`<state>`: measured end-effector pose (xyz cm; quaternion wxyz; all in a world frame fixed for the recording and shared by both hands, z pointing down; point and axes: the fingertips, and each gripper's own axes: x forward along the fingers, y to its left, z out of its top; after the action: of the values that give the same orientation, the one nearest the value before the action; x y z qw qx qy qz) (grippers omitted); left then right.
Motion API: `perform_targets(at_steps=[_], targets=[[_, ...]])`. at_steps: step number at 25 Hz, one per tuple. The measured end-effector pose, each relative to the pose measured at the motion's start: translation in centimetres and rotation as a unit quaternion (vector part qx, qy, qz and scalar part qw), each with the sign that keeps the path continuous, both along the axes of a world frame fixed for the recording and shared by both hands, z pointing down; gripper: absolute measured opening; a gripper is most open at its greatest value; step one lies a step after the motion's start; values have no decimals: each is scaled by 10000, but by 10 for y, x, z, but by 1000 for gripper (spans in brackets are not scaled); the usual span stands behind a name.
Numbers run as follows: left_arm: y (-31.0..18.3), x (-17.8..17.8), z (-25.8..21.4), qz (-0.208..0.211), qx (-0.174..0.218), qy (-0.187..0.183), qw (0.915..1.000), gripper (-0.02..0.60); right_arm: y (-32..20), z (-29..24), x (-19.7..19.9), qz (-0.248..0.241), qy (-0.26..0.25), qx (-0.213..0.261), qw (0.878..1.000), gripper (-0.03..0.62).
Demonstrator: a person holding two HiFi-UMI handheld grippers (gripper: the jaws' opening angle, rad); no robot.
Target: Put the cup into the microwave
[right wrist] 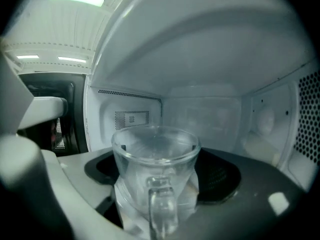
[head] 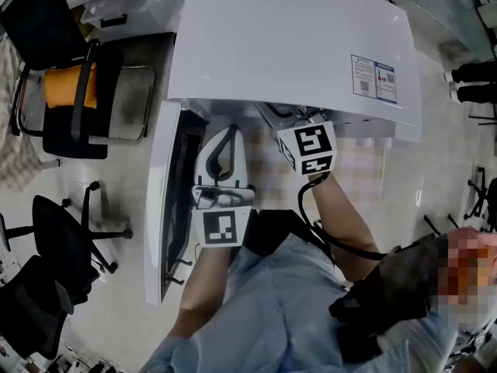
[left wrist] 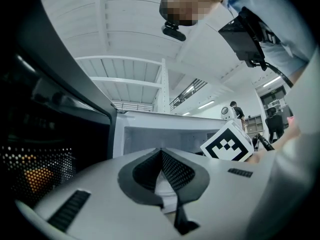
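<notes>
One cup [right wrist: 155, 156], one microwave [head: 295, 37], two tools [head: 224, 150] [head: 304, 138]

Open-plan office or lab hall: black swivel chairs [head: 66, 239], orange-cushioned chair [head: 70, 88], pale polished floor [head: 116, 162], white beamed ceiling [left wrist: 130, 79], strip lights [left wrist: 200, 105], white microwave [head: 295, 45].

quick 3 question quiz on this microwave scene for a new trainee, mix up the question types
1. True or false: the door of the microwave is shut.
2. What stands between the jaws of the right gripper? A) a plate B) a clear cup C) a spoon
3. In the right gripper view, which way does the cup's handle point?
Key: 1 false, the door stands open at the microwave's left. 2 B. 3 toward the camera.
</notes>
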<state>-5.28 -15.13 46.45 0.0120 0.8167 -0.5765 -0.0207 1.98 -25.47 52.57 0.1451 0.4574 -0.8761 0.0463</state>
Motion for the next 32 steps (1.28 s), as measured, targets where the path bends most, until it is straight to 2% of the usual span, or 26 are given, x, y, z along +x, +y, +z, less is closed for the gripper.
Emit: perform_targets(at_steps=[6, 14, 20, 28, 30, 31, 32], targets=[[8, 3, -8, 41, 78, 3, 10000, 8, 16, -7, 3, 24, -71, 35, 10000, 426], [34, 13, -20, 195, 6, 1, 9998, 6, 52, -20, 18, 304, -94, 94, 9994, 426], [55, 26, -34, 365, -18, 90, 9993, 8, 91, -32, 31, 506, -207, -41, 9985, 426], [70, 39, -42, 500, -54, 62, 9987, 8, 130, -34, 10, 240, -385, -245, 9987, 423], [71, 37, -38, 481, -107, 98, 9987, 8, 128, -30, 7, 195, -385, -265, 9987, 402], [70, 36, -36, 473, -138, 102, 9987, 7, 126, -28, 6, 212, -370, -263, 9987, 370], [69, 34, -34, 463, -162, 100, 9987, 6, 123, -26, 7, 256, -348, -263, 9987, 308]])
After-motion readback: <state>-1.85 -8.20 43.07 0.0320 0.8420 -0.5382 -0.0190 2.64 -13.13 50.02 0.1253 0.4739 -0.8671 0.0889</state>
